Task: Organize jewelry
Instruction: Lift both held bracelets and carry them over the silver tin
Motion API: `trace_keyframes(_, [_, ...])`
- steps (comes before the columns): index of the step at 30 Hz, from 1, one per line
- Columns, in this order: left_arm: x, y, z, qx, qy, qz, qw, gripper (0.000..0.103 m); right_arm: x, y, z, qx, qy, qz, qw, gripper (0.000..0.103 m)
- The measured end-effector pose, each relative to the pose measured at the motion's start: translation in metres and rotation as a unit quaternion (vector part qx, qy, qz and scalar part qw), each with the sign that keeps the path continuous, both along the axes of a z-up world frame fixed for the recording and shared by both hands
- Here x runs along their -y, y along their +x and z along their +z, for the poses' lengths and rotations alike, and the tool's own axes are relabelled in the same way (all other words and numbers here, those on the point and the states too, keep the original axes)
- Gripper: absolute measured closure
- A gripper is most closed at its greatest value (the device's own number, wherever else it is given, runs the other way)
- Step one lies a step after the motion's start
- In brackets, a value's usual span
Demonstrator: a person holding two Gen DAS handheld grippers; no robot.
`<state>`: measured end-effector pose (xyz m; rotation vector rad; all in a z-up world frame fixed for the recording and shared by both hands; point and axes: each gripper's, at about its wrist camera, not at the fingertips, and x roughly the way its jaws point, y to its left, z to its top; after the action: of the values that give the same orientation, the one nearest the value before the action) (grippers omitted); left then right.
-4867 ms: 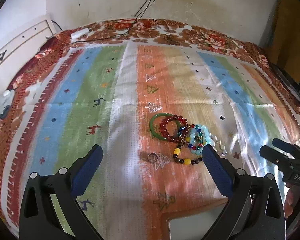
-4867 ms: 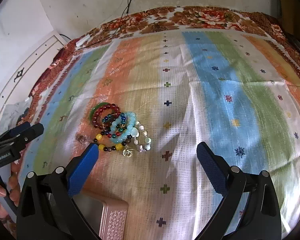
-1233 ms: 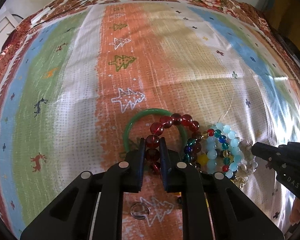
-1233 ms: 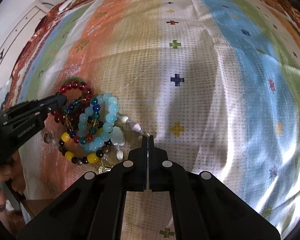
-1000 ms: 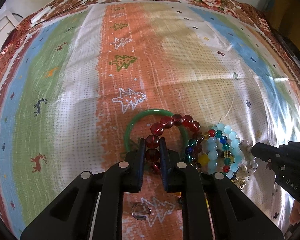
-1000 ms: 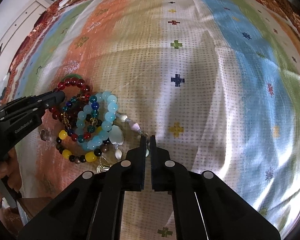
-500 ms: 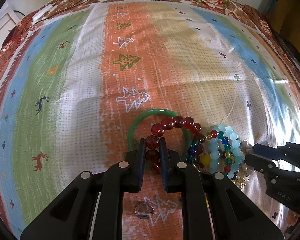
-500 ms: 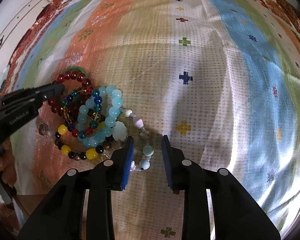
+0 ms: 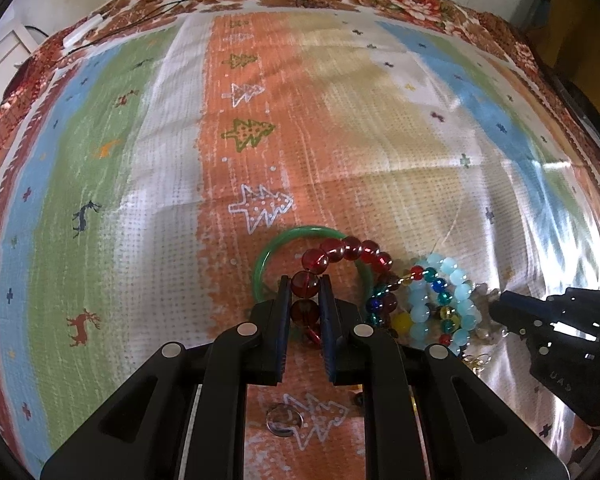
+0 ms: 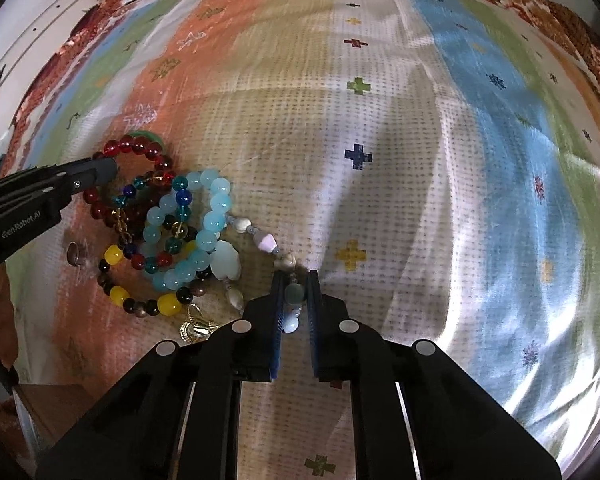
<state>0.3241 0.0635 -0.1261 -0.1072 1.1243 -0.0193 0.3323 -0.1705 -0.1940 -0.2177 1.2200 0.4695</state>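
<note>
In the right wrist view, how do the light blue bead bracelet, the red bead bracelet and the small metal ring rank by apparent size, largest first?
1. light blue bead bracelet and red bead bracelet: similar loops. The red one is partly hidden, so I do not rank them.
2. small metal ring: clearly the smallest.

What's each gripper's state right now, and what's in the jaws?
Left gripper: shut on the red bead bracelet.
Right gripper: jaws closing on the pale stone bracelet, a green bead between them.
</note>
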Motion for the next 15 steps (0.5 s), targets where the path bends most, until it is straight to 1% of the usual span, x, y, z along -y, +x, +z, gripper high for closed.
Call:
trace_keyframes(3, [0.002,-0.002,0.007,0.005,-0.003,-0.003,1.0000,0.090,0.000,0.000,0.005,0.003,0.004,0.000,1.000,0.091])
trace_keyframes(8, [0.004,-0.005,0.016,0.012,-0.005,-0.006,0.9999,0.090,-0.001,-0.006,0.021,0.014,0.020,0.004,1.000,0.091])
trace_keyframes(15, [0.001,-0.012,0.031,0.027,-0.008,-0.003,0.9996,0.090,-0.006,-0.017,0.046,0.042,0.027,0.015,0.999,0.091])
